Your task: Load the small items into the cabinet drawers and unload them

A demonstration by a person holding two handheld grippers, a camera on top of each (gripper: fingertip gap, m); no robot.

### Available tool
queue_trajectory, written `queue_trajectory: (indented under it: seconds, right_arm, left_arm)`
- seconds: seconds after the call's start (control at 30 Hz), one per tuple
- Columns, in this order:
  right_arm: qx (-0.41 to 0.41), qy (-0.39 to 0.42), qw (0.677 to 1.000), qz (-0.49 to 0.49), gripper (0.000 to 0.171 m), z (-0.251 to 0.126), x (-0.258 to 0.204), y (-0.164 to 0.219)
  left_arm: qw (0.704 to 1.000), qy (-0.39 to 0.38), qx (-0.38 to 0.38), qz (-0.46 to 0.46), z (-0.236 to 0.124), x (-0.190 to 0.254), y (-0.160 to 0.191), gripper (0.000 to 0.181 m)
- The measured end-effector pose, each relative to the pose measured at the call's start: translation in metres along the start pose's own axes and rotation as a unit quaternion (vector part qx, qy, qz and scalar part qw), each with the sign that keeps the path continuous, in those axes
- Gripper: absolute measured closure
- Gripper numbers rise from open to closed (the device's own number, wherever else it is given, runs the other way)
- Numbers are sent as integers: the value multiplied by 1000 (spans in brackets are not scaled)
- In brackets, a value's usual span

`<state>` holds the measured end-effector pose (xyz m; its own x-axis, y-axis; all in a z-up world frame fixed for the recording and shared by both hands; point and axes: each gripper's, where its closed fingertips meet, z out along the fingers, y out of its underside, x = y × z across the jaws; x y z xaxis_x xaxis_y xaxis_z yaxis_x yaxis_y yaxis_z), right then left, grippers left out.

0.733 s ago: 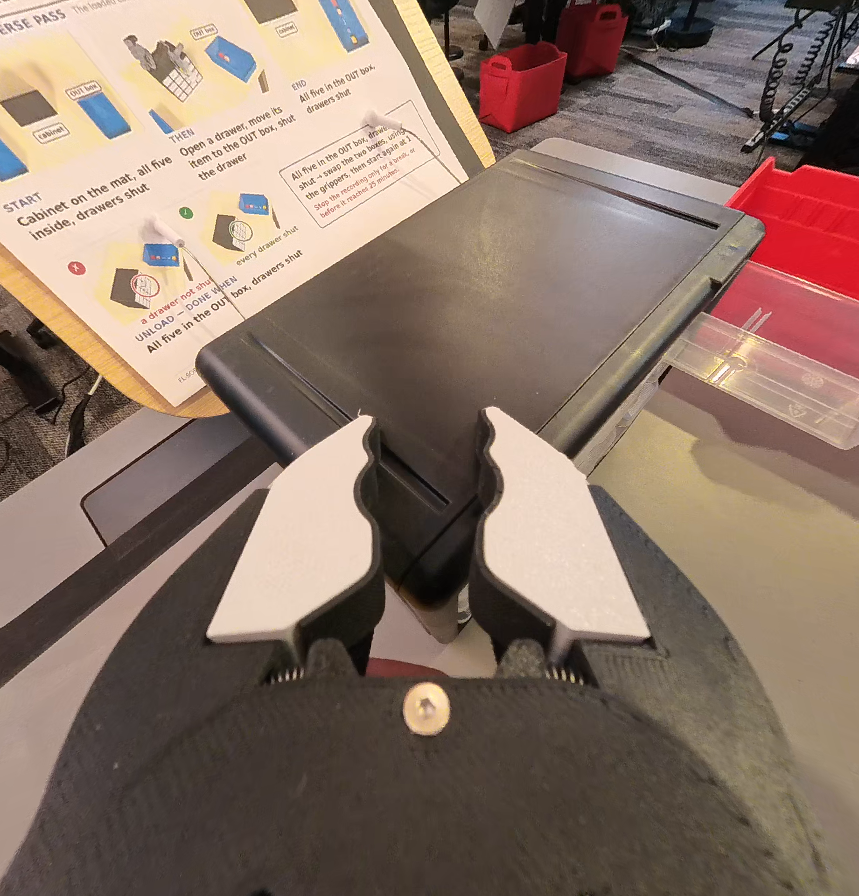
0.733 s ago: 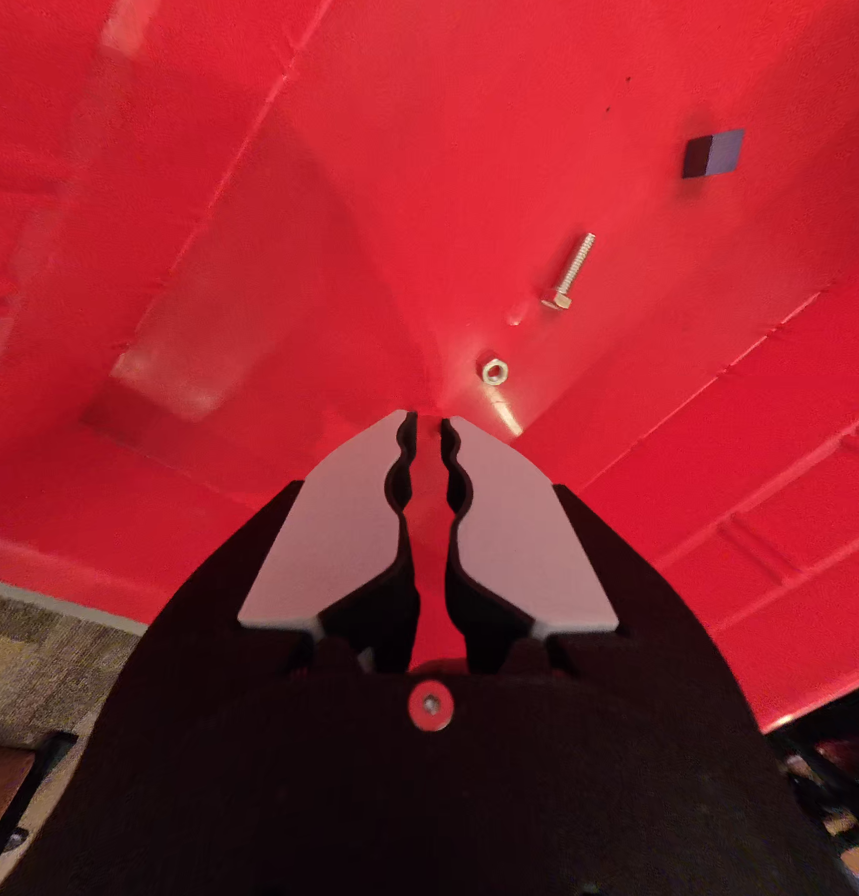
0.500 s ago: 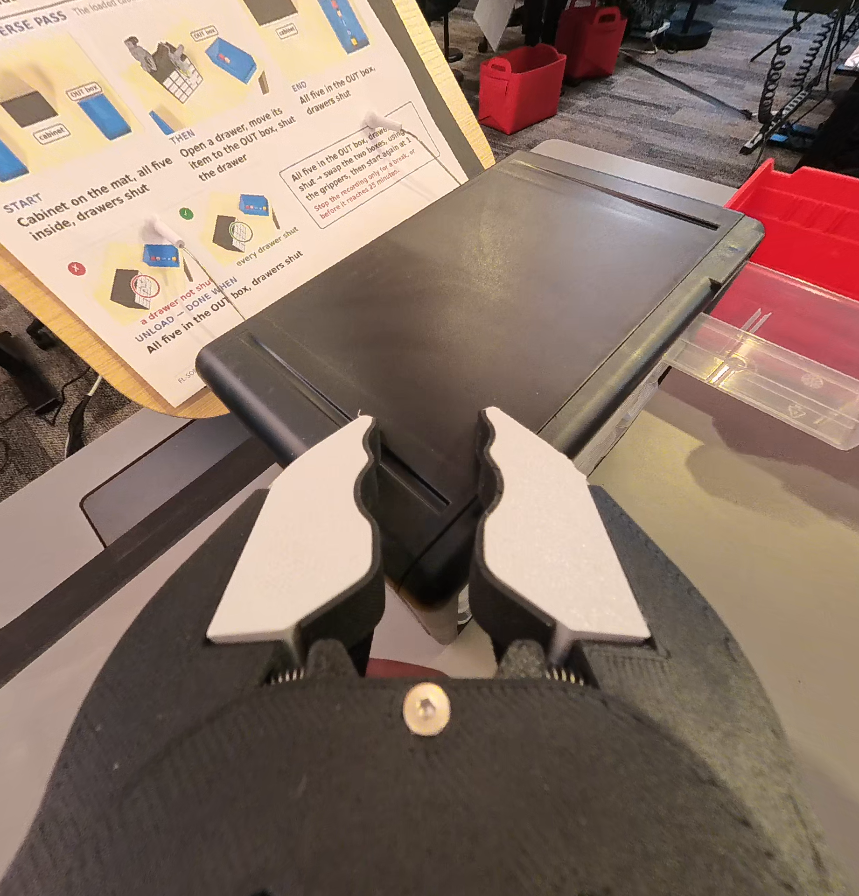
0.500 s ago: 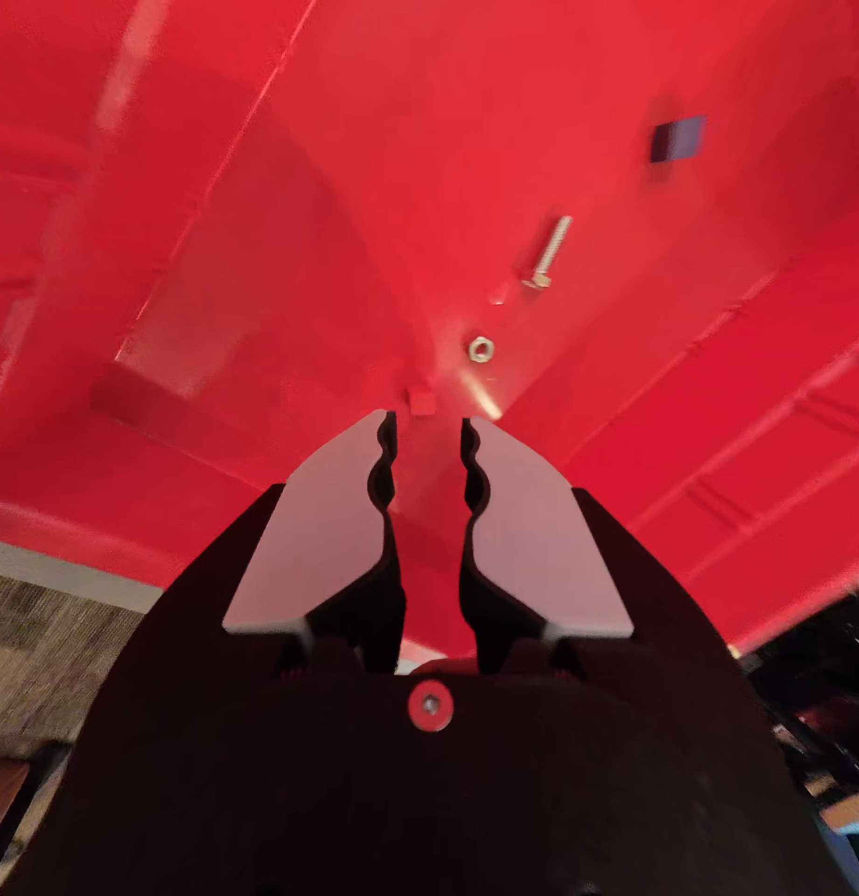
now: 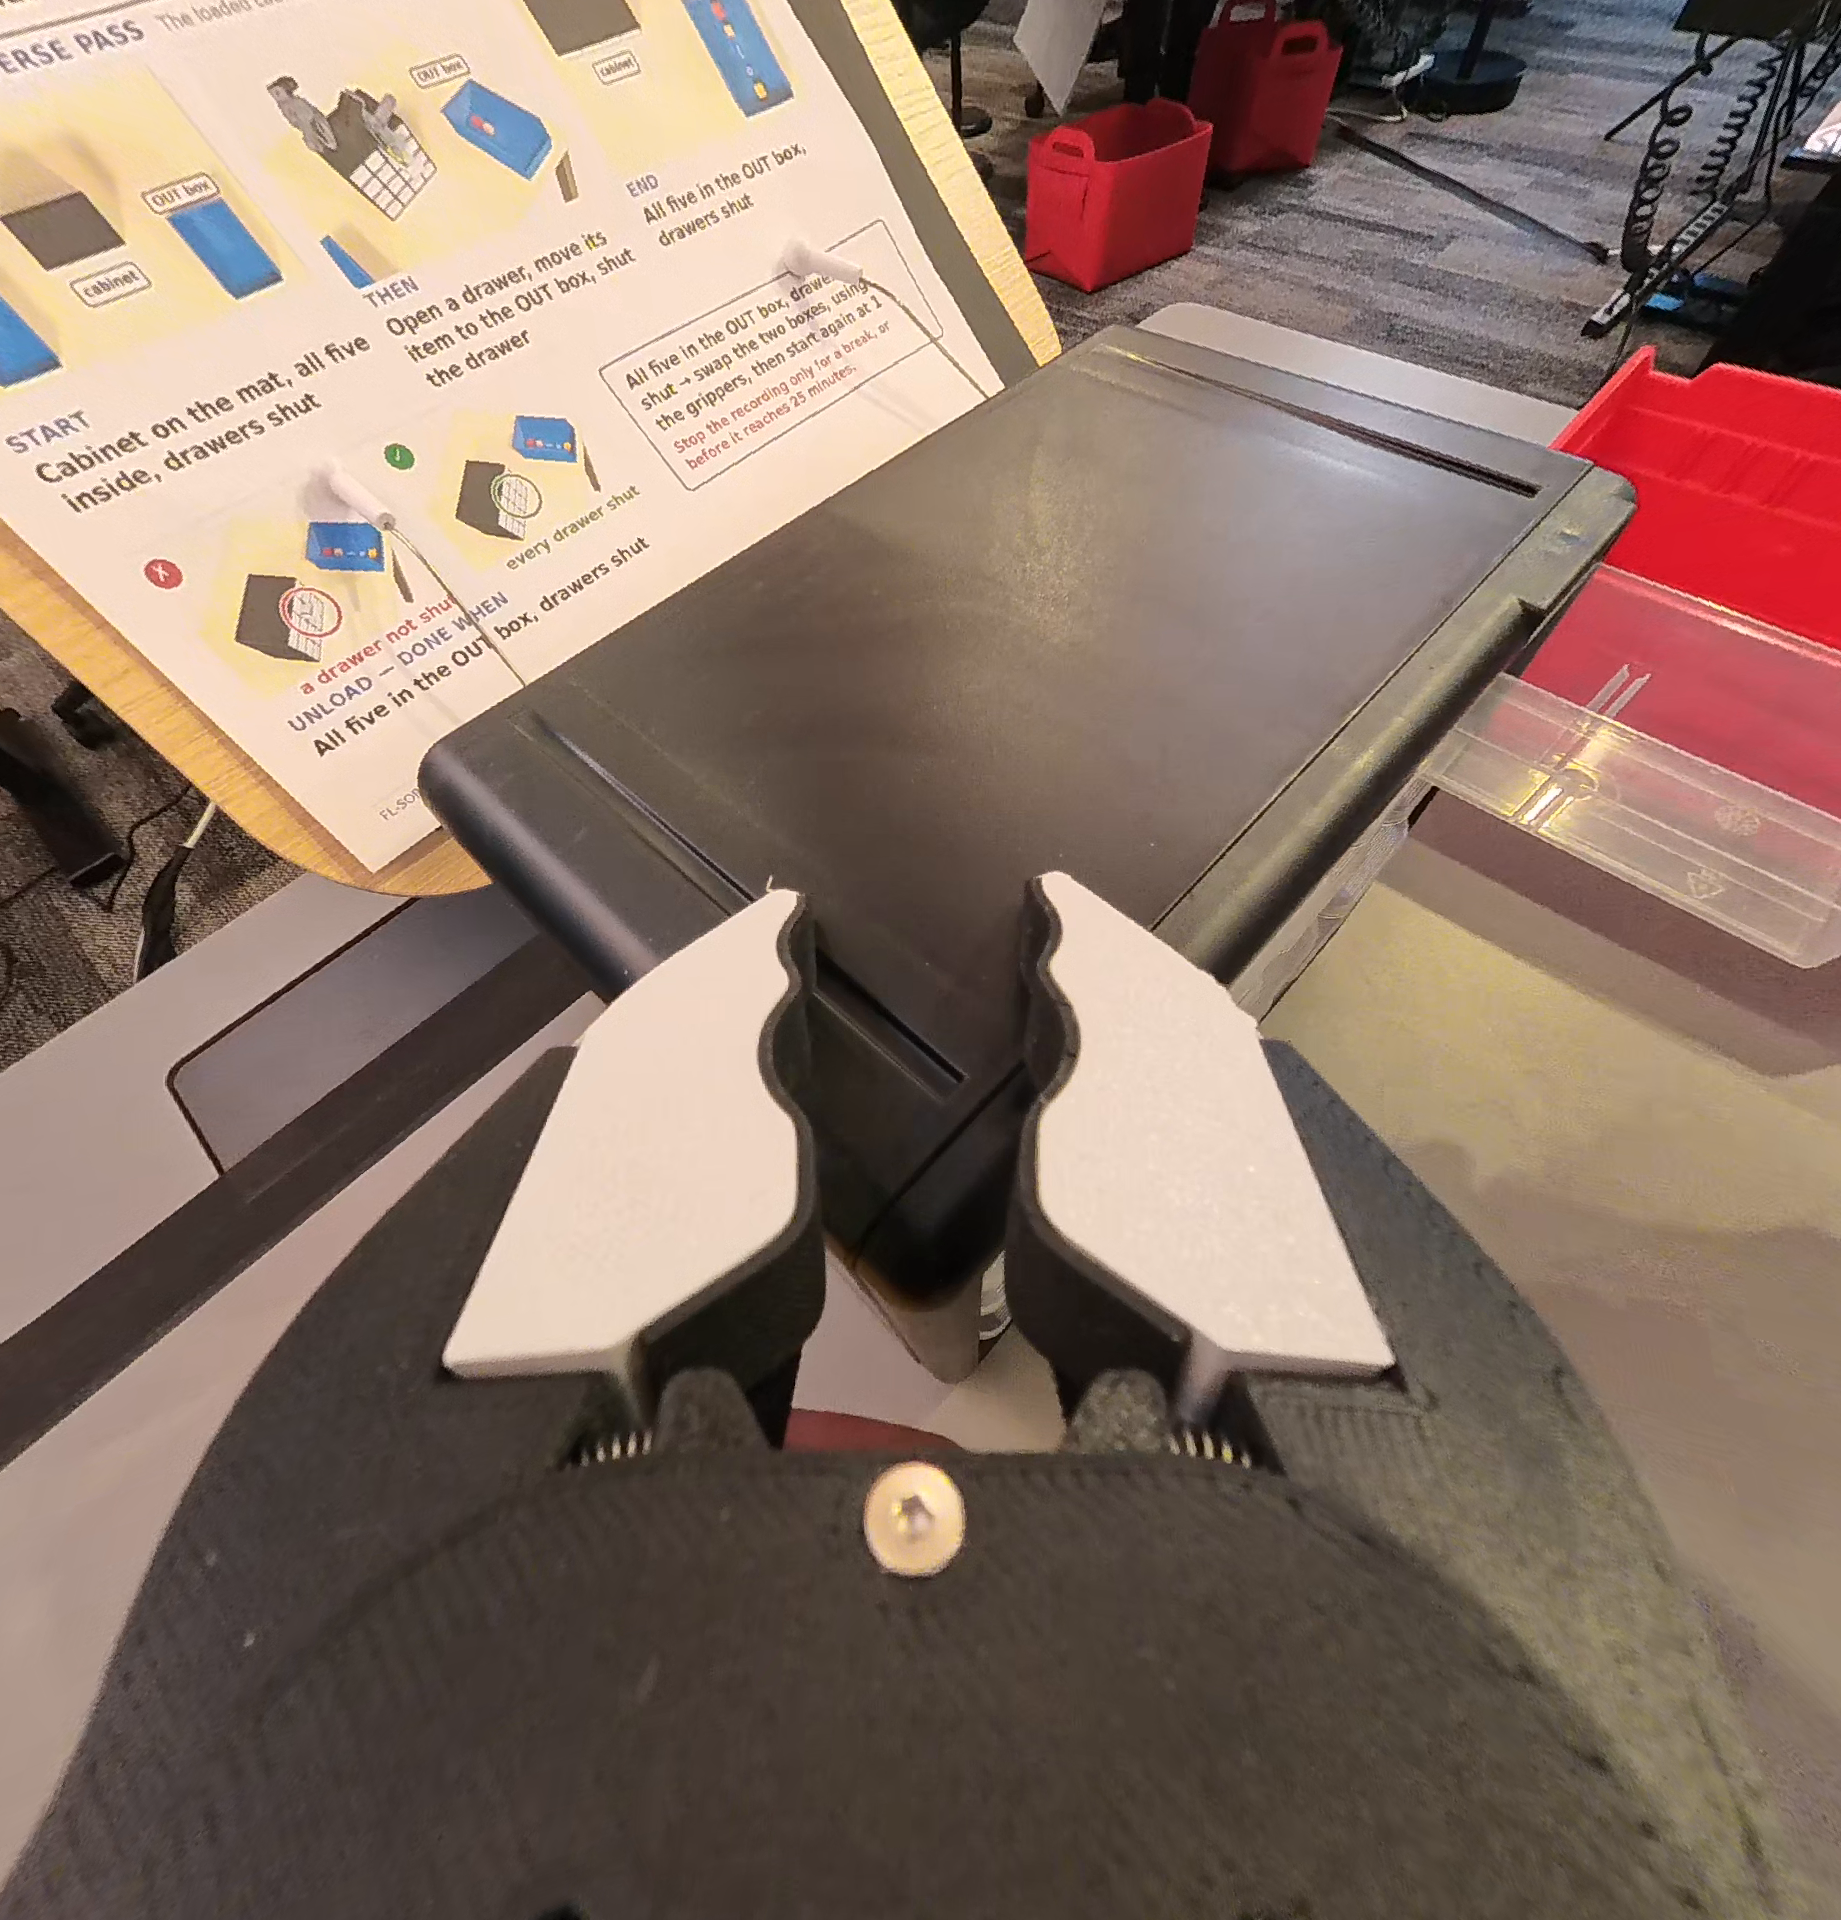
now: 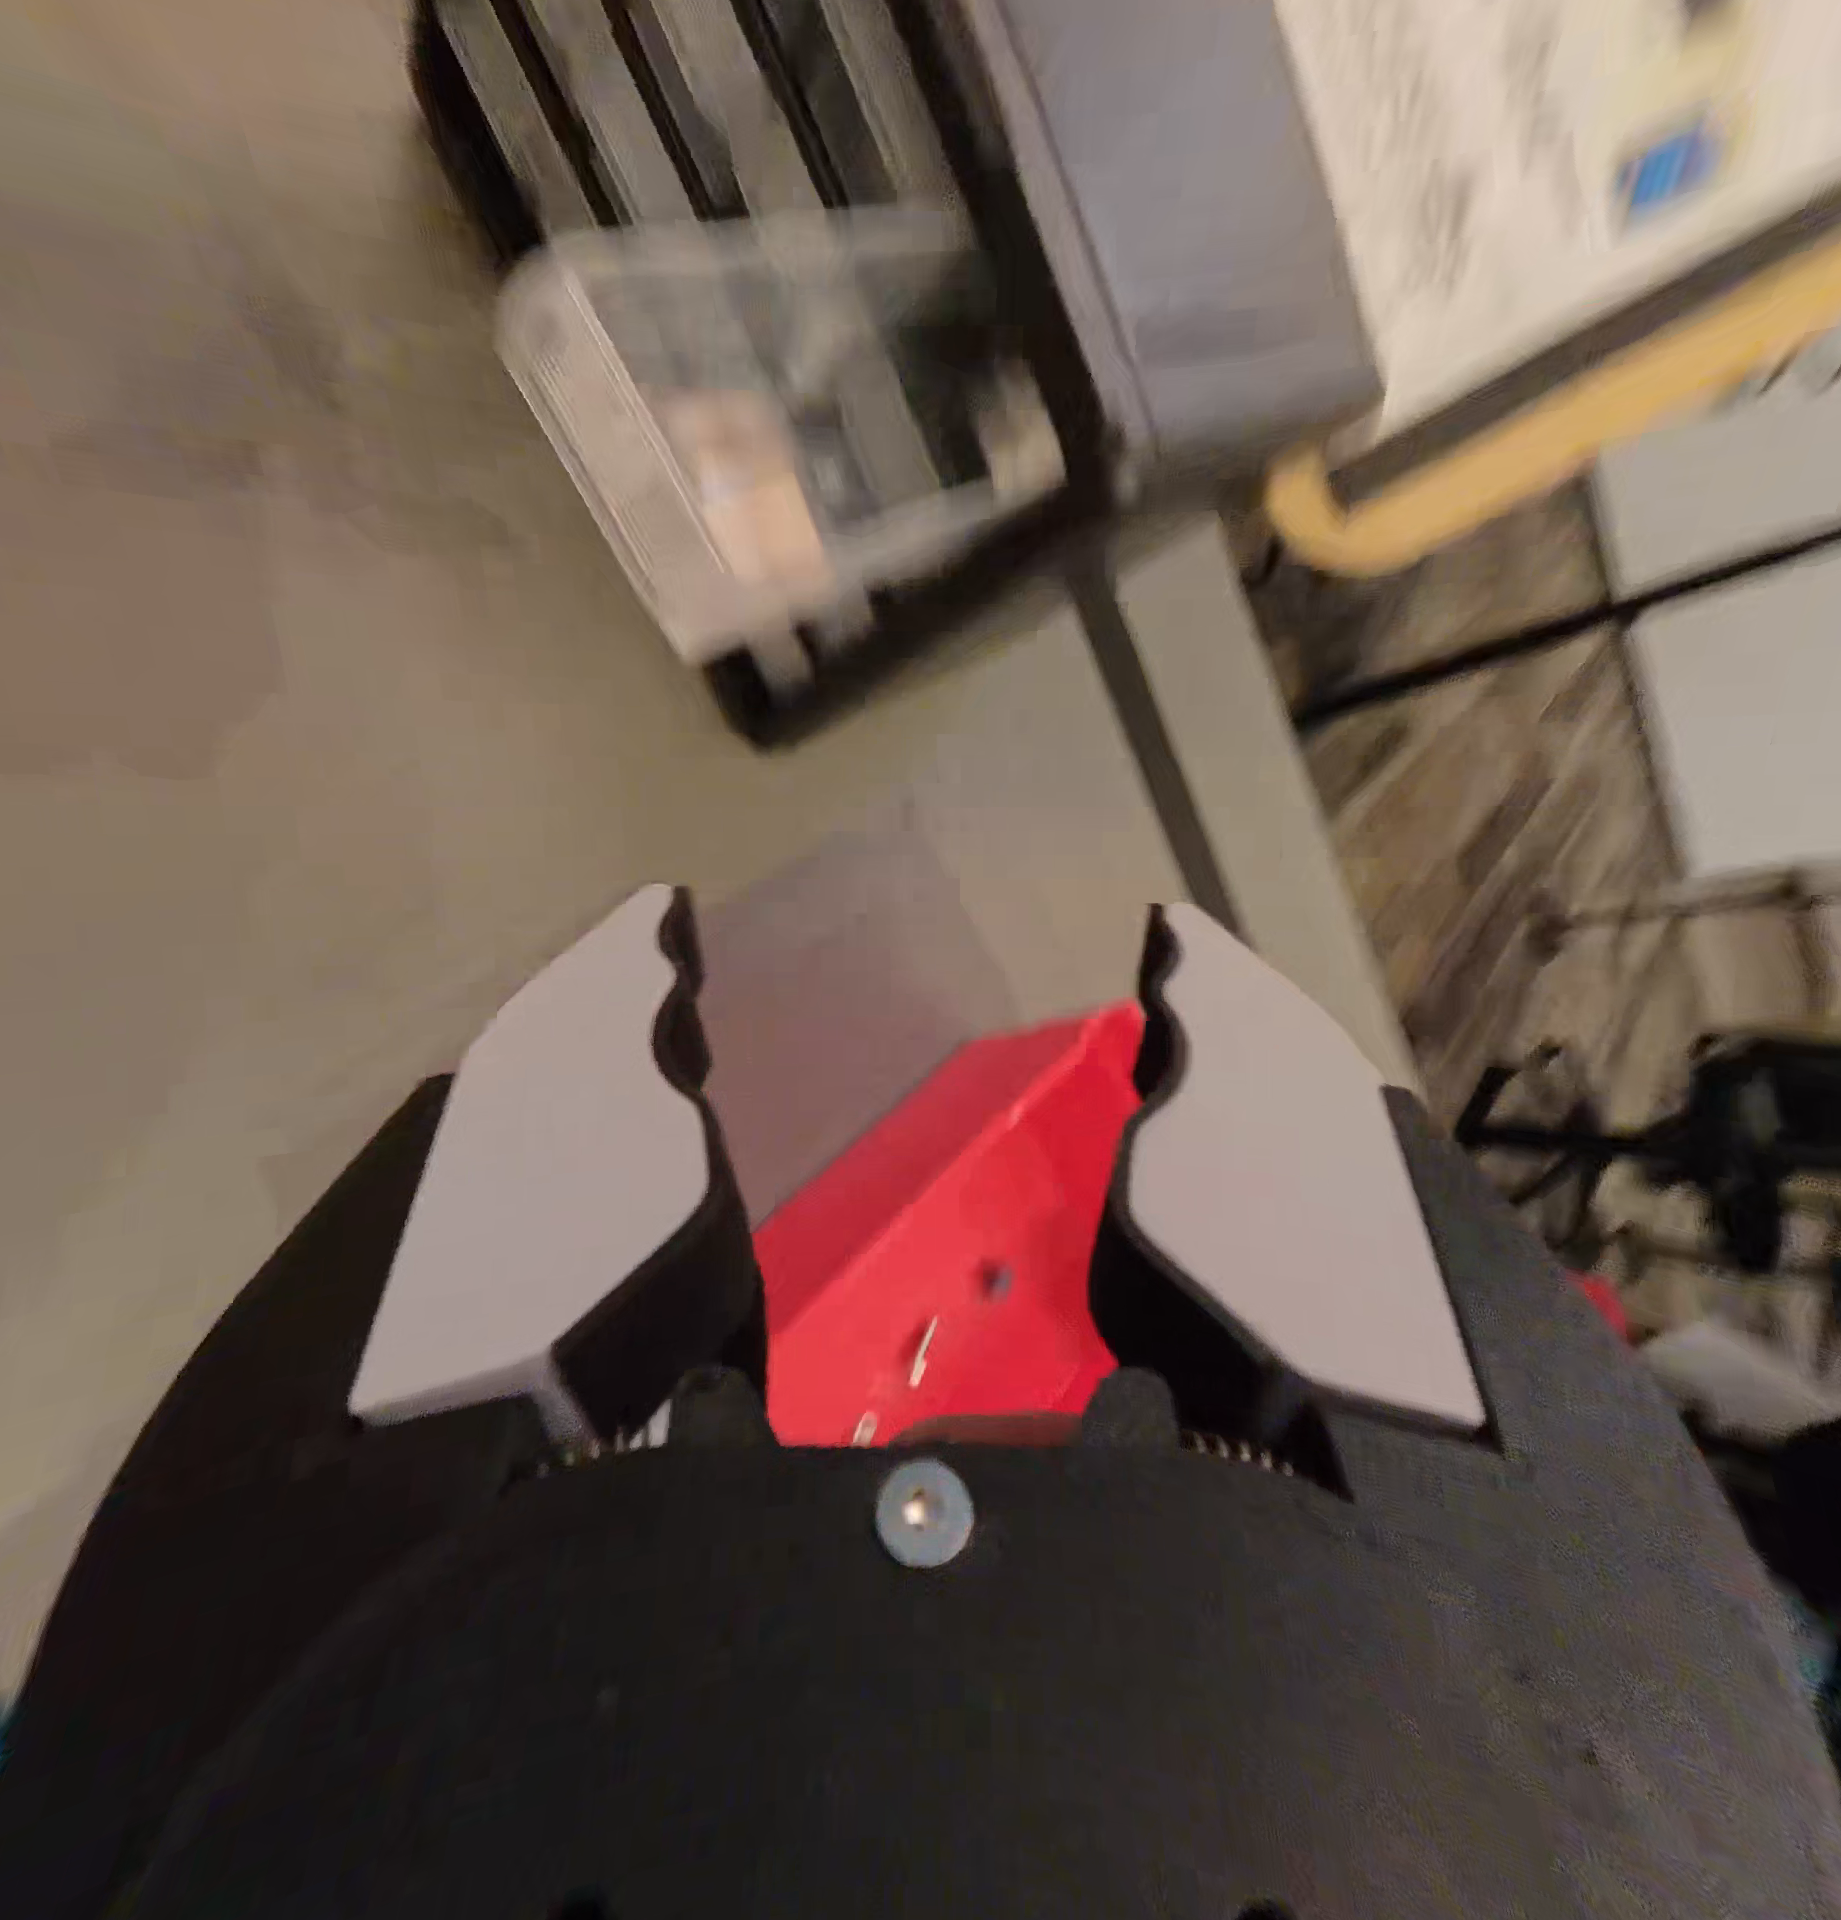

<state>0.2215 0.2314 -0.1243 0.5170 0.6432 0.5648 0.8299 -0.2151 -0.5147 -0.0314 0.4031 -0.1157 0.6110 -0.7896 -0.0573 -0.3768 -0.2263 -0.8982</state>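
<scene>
The black cabinet (image 5: 999, 675) lies under my left gripper (image 5: 916, 914), whose fingers are apart and straddle its near corner. One clear drawer (image 5: 1622, 821) stands pulled out on the right, next to the red box (image 5: 1747, 540). In the blurred right wrist view my right gripper (image 6: 916, 914) is wide open and empty above the red box (image 6: 947, 1195). A nut (image 6: 991, 1280) and a bolt (image 6: 924, 1361) lie in that box. The pulled-out clear drawer (image 6: 750, 436) and the cabinet (image 6: 625, 125) are ahead of it.
An instruction sheet on a wooden board (image 5: 376, 312) leans behind the cabinet and also shows in the right wrist view (image 6: 1570, 156). Red bags (image 5: 1113, 187) stand on the carpet beyond the table. The grey mat (image 5: 1570, 1195) spreads to the cabinet's right.
My right gripper opened, left a small red cube in the red box, then rose out of the box and swung toward the open drawer. The left gripper has not moved.
</scene>
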Motion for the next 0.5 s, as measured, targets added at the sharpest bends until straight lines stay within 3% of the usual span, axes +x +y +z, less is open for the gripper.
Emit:
queue_trajectory:
  seconds: [0.03,0.17,0.27,0.33,0.5]
  right_arm:
    - [27,13,999,-28,82,5,-6,-20]
    - [63,30,996,-60,74,35,-21,-63]
    - [47,61,993,-90,75,59,-15,-67]
    - [53,81,992,-83,89,64,-6,-73]
    - [39,104,991,-75,87,80,14,-80]
  left_arm:
    - [1000,0,0,0,0,0,0,143]
    - [1000,0,-1,0,0,0,0,143]
    - [1000,-1,0,0,0,0,0,143]
    - [1000,-2,1,0,0,0,0,143]
    - [1000,-1,8,-2,0,0,0,143]
